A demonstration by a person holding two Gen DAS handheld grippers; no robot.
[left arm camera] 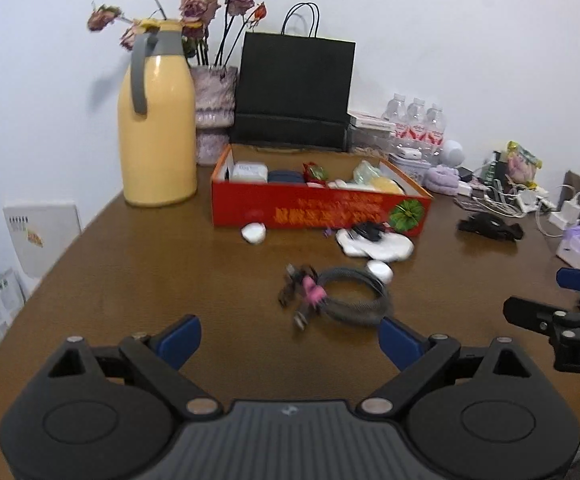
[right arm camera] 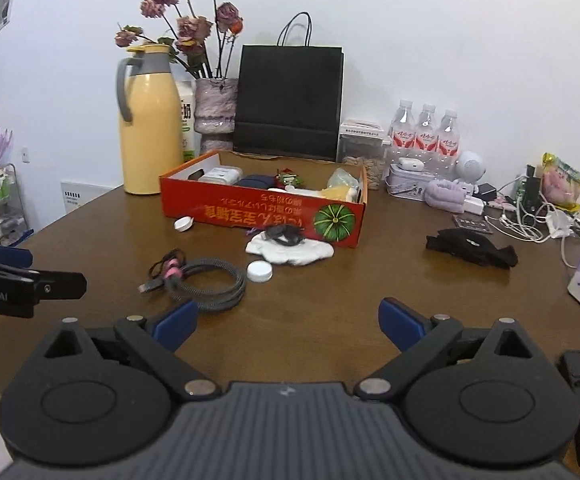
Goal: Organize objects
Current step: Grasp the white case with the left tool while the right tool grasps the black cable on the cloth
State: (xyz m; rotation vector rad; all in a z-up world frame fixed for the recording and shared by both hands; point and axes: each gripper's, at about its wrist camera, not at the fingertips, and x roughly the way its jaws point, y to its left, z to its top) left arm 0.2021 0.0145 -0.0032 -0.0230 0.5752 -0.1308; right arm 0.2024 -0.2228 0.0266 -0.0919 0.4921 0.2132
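A red cardboard box (left arm camera: 318,210) (right arm camera: 262,216) holding several small items stands mid-table. In front of it lie a coiled grey cable with a pink tie (left arm camera: 346,294) (right arm camera: 206,280), a round white lid (left arm camera: 380,271) (right arm camera: 259,271), a small white case (left arm camera: 253,233) (right arm camera: 184,223) and a white cloth with a black item on it (left arm camera: 378,242) (right arm camera: 290,249). My left gripper (left arm camera: 290,340) is open and empty, just short of the cable. My right gripper (right arm camera: 288,326) is open and empty above bare table.
A yellow thermos jug (left arm camera: 156,120) (right arm camera: 150,120), a vase of dried roses (left arm camera: 215,112), a black paper bag (right arm camera: 290,100) and water bottles (right arm camera: 426,132) stand at the back. A black cloth (right arm camera: 472,246), chargers and cables (right arm camera: 530,220) clutter the right side.
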